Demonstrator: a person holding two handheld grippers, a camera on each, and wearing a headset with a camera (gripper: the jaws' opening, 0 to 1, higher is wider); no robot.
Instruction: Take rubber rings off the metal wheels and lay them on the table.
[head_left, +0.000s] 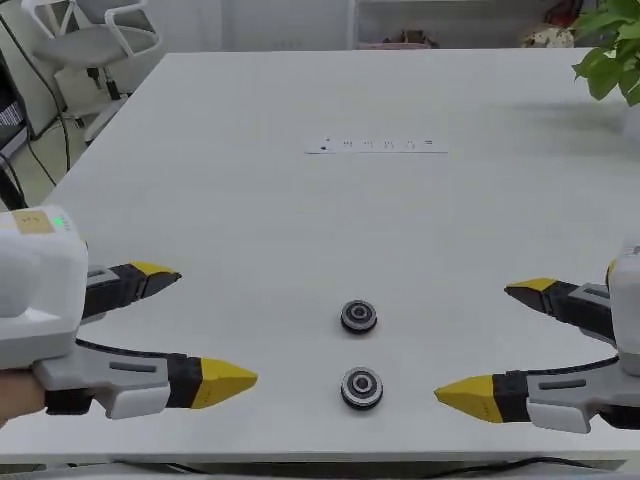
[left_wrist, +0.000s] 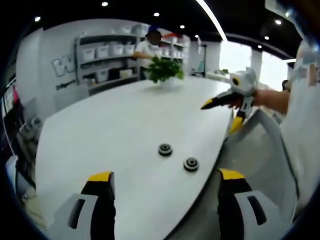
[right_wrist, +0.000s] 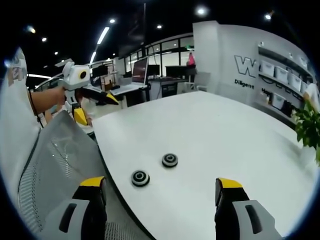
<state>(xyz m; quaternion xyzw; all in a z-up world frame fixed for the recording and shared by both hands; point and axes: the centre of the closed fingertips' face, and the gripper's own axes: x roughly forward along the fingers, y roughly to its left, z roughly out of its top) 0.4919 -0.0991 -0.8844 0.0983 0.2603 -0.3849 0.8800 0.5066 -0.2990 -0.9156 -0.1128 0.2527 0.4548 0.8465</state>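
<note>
Low in the centre of the head view, the upper wheel (head_left: 358, 316) and lower wheel (head_left: 361, 388) lie flat on the desk (head_left: 300, 200), rubber rings (head_left: 344, 389) on. Left tongs (head_left: 216, 326) and right tongs (head_left: 471, 342) flank them, both gaping and empty. The right tips look slightly nearer the lower wheel.
</note>
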